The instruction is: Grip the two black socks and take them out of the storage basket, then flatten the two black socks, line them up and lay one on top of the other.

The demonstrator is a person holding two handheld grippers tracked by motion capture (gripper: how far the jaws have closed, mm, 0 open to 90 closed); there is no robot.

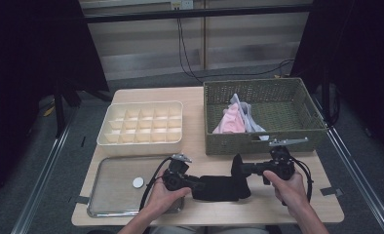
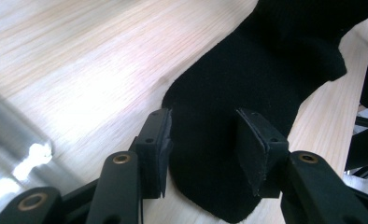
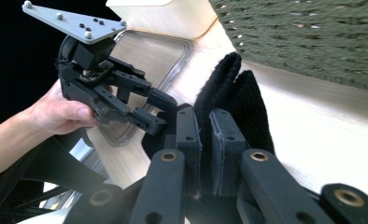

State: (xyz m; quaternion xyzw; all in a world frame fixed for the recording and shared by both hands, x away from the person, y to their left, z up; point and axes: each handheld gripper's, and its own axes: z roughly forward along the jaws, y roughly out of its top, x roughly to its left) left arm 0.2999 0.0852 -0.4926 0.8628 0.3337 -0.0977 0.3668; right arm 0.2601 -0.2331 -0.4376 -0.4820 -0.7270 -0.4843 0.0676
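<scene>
The left hand-held gripper [image 2: 203, 151] is half open, its jaws straddling one end of the black sock [image 2: 261, 93] flat on the worktop [image 2: 79, 56]; closing off-centre could catch only an edge. The right hand-held gripper [image 3: 204, 140] pinches the sock's other end upright; a tug might pull it free.

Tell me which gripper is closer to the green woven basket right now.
Right. The right gripper sits just in front of the basket, shut on one end of the black sock. The left gripper is farther off, beside the metal tray, jaws straddling the sock's other end.
</scene>
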